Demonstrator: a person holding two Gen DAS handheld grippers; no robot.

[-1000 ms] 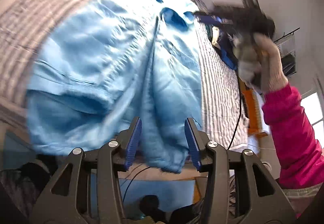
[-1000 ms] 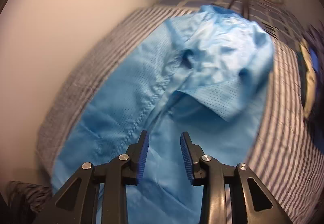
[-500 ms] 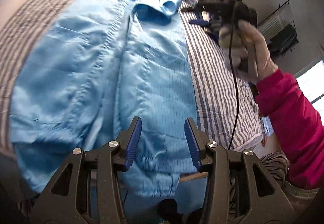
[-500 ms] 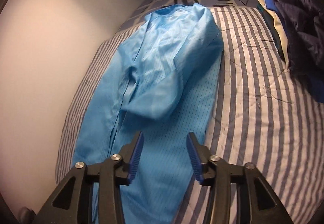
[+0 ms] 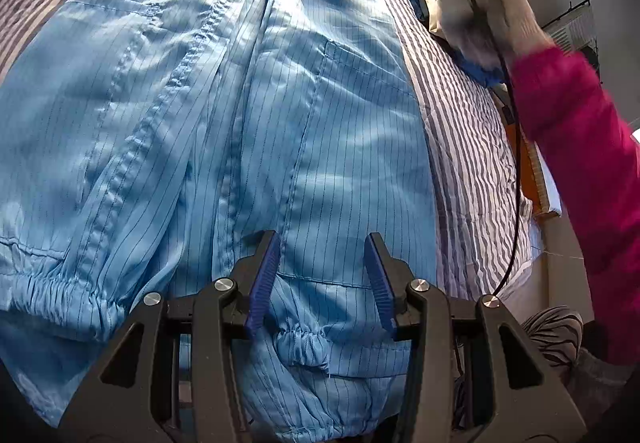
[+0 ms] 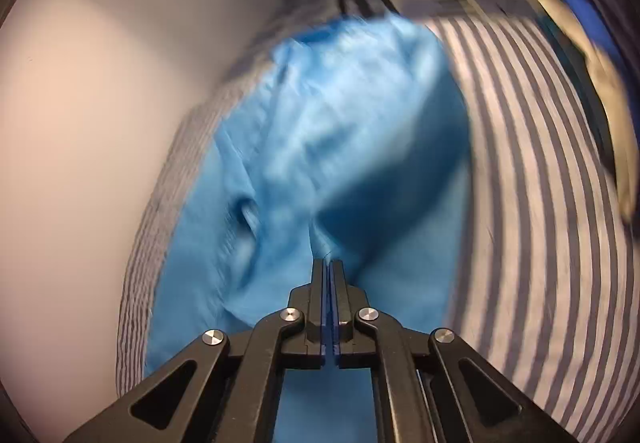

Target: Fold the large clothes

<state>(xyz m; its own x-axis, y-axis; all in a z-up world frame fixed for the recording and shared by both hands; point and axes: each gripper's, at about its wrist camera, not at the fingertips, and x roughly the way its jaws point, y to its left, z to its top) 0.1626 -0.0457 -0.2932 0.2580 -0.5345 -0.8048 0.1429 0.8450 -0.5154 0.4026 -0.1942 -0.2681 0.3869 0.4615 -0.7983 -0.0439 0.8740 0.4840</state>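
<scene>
A large light-blue pinstriped jacket [image 5: 224,115] lies spread on a striped bed, hem with its elastic gathers nearest me, collar at the far end. My left gripper [image 5: 320,239] is open just above the hem area, holding nothing. In the right wrist view the same jacket [image 6: 320,147] fills the middle. My right gripper [image 6: 328,263] is shut on a fold of its blue cloth, which rises to the fingertips. The right hand, in a white glove and pink sleeve [image 5: 580,147], shows in the left wrist view near the collar.
The striped bedsheet [image 5: 472,147] runs along the jacket's right side, and shows in the right wrist view [image 6: 540,203] too. A pale wall [image 6: 80,163] borders the bed's far side. Dark and blue clothes [image 6: 592,43] are piled at the bed's edge. A black cable [image 5: 516,183] hangs from the right hand.
My right gripper has closed on the jacket's cloth and moved in low over it. My left gripper has come down close to the hem, still open.
</scene>
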